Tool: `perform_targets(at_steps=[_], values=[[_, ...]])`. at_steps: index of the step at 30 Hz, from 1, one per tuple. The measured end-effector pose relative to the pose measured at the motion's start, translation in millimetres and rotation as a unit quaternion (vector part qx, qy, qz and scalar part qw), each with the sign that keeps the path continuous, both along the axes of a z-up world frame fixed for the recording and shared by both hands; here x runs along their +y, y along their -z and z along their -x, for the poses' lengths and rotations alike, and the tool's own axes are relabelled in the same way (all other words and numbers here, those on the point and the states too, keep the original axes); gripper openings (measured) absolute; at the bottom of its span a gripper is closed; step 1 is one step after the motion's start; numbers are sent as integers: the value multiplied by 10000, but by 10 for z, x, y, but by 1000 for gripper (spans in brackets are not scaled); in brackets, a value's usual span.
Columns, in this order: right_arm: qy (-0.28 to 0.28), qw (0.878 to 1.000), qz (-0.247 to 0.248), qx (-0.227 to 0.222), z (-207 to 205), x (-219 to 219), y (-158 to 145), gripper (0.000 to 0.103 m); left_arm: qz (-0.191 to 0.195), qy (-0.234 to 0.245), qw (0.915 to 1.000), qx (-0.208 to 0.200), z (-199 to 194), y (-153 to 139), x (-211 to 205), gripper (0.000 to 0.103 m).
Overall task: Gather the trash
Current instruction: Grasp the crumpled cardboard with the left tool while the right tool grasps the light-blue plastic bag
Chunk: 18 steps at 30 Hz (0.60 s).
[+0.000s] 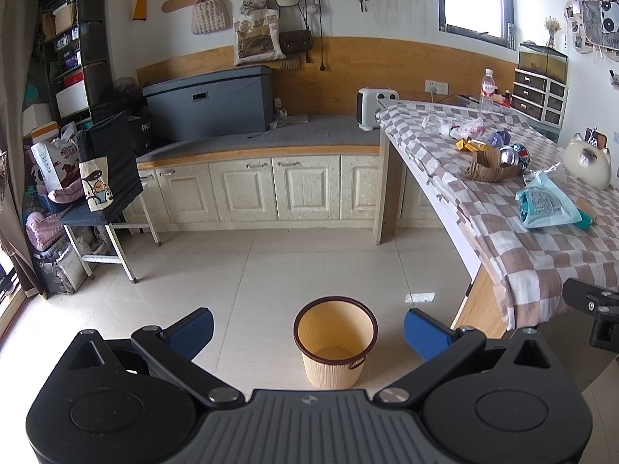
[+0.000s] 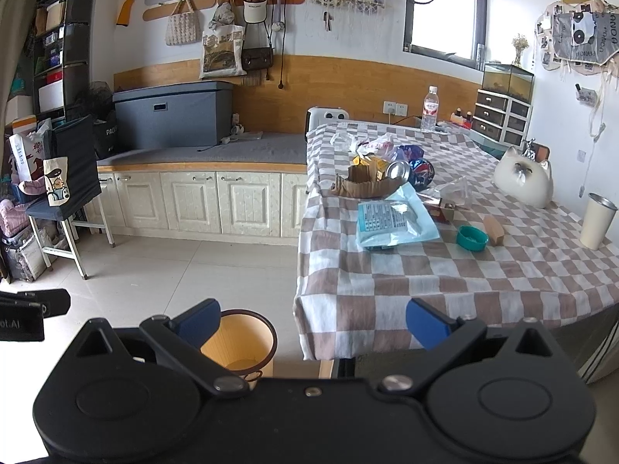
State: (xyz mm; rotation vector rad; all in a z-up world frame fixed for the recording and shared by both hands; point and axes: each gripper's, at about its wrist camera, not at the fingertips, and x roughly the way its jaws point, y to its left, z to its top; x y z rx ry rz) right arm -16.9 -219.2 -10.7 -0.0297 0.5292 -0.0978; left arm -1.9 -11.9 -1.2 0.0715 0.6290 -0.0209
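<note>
Both the left gripper (image 1: 308, 328) and the right gripper (image 2: 312, 321) are spread wide, grasping nothing. The wastebasket (image 1: 335, 342) stands on the floor beside the table (image 2: 445, 282). Collecting seems unstarted; next, reach for the blue snack wrapper (image 2: 394, 221) nearest the edge.

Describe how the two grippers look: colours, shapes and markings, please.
Both look alike. The left gripper and right gripper have matte black bodies with two round housings, triangular cut-outs, silver screws and angled black links ending in blue textured pads. The left one has a ribbed grey centre plate. No cables or sleeves show.
</note>
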Motion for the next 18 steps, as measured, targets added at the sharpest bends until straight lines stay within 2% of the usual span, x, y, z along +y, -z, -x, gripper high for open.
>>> perform_targets(at_steps=[9,18], values=[[119,9992,-67,-386,46,-177,-116,103,-92,384,9976,-562,-55,-70,-268,103],[325,9955,-254,-859,61,-667,-55,103,92,1029,9909,-863,-287,-80,-747,103]])
